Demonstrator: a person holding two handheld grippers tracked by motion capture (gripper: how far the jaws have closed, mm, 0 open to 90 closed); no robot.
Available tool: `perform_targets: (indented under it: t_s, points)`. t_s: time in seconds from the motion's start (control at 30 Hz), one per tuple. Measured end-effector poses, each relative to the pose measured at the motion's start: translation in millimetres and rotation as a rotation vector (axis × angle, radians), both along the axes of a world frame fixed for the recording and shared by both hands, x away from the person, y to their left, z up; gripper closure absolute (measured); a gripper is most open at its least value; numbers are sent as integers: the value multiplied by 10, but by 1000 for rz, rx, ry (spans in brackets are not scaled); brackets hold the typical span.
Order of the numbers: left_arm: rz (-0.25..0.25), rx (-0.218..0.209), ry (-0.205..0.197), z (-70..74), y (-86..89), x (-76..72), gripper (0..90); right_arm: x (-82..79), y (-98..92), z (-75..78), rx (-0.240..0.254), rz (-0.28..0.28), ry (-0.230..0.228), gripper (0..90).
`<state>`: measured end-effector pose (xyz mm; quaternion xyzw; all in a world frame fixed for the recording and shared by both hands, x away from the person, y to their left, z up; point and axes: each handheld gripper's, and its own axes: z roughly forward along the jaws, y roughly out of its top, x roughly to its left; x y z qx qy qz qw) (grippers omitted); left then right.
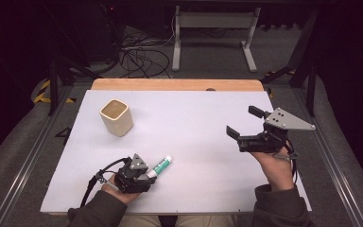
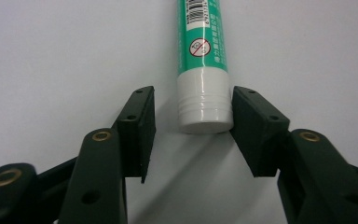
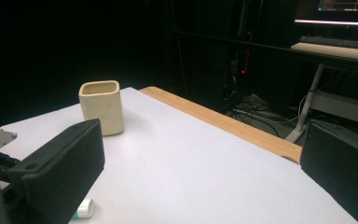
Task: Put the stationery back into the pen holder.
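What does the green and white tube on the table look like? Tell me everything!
The tube is a glossy, plastic-looking stick with a green printed body, a barcode, a small red no-symbol and a ridged white cap. It lies flat on the white table, cap end between the left tongs. One pad touches the cap; the other stands apart.

A lab: a white table (image 1: 208, 137) on aluminium rails (image 1: 28, 156), loose cables (image 1: 142, 56) on the floor, hazard tape (image 1: 42, 90), a monitor (image 3: 340, 9).

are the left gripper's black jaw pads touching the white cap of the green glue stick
Partly touching. In the left gripper view one pad meets the white cap; a gap of table shows before the other pad.
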<state>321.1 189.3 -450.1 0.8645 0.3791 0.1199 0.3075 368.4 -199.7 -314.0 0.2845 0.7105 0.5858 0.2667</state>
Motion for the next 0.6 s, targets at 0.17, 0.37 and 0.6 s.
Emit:
perform_targets:
  t_s: [0.17,0.37,0.6]
  points:
    - [-9,-29,12,6,17,5,626,0,14,-3,-3,5,4,3]
    - [-14,-19,4,11,13,9,647,-4,20,1,-3,8,1,3]
    - [-19,-22,-35,67,21,-8,649,-4,20,1,-2,9,1,3]
